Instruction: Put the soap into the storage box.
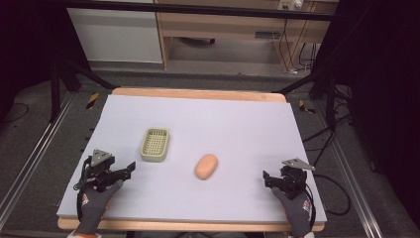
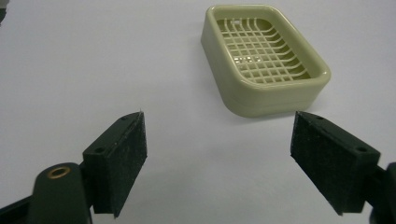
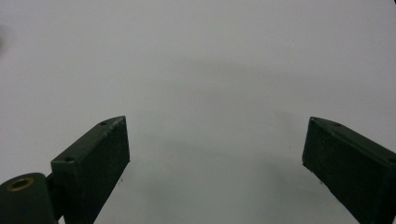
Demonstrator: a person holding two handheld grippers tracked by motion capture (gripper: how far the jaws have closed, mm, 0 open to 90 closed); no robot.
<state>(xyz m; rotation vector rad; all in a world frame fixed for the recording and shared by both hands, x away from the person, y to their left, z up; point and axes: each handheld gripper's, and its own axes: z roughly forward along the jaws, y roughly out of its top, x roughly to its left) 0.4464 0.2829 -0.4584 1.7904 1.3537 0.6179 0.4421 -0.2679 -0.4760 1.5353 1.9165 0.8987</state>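
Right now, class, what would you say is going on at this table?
A person holds a gripper in each hand at the near edge. The left gripper is open and faces the empty green soap dish. The right gripper is open too. The orange soap bar lies untouched between them.

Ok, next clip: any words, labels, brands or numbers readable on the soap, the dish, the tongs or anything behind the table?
No text can be read.
Soap dish: plain grid, no marking.
Soap bar: no stamp visible.
Left tongs and right tongs: bare black pads, no lettering.
White label on the wooden furniture behind the table: too small and blurred to read.
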